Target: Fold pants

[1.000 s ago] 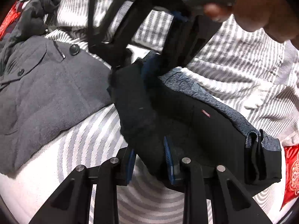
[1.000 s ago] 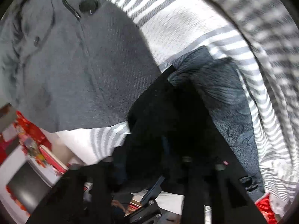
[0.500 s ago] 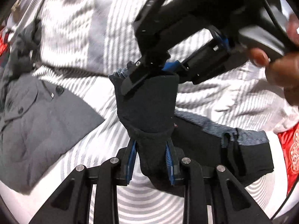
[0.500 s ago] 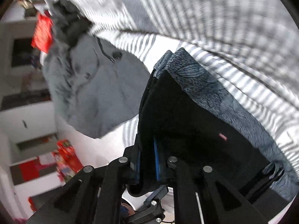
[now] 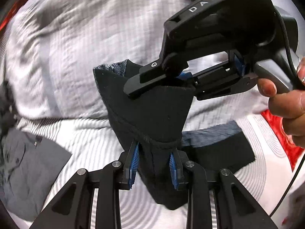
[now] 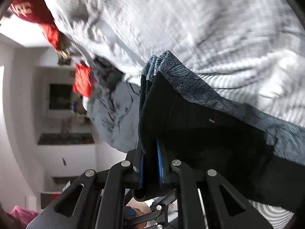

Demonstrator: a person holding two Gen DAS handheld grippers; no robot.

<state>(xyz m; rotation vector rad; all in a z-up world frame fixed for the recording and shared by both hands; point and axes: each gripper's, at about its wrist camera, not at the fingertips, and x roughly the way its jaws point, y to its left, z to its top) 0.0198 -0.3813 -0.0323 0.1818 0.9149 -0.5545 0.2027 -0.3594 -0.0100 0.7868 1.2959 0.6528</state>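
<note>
Black pants (image 5: 152,110) lifted off striped bedding (image 5: 76,47), one edge clenched in both grippers' fingers (image 5: 133,164).

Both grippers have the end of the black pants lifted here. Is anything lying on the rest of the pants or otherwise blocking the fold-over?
Nothing visible does. The left gripper and right gripper are both clamped on the black pants. The flat part on the striped bedding is bare, and the gray shirt lies apart, to the left.

A home bedroom: striped bedsheet (image 5: 80,139), wall shelves (image 6: 64,139).
</note>
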